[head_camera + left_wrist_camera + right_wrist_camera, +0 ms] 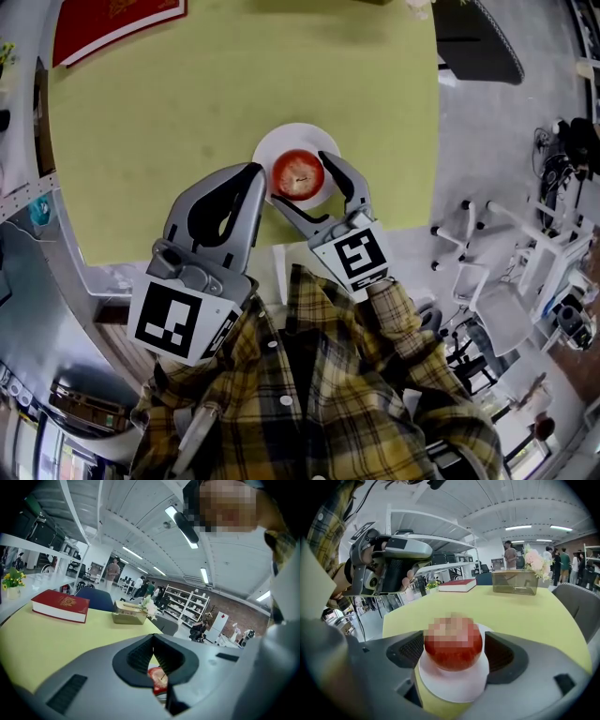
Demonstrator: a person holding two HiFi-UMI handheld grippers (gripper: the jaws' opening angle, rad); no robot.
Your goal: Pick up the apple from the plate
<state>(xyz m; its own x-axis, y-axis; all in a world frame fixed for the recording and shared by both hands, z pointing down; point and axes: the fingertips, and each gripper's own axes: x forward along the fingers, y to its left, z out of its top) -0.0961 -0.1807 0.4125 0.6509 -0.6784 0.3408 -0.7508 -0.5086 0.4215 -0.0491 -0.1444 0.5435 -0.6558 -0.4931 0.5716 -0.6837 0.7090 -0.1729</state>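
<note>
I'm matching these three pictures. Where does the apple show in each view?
Head view: apple at centre, on the white plate.
Left gripper view: apple at bottom centre, small, partly hidden.
Right gripper view: apple at lower centre, large.
Shared landmark: the red book.

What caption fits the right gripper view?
Open right gripper flanking a red apple on a white plate, yellow-green table.
</note>
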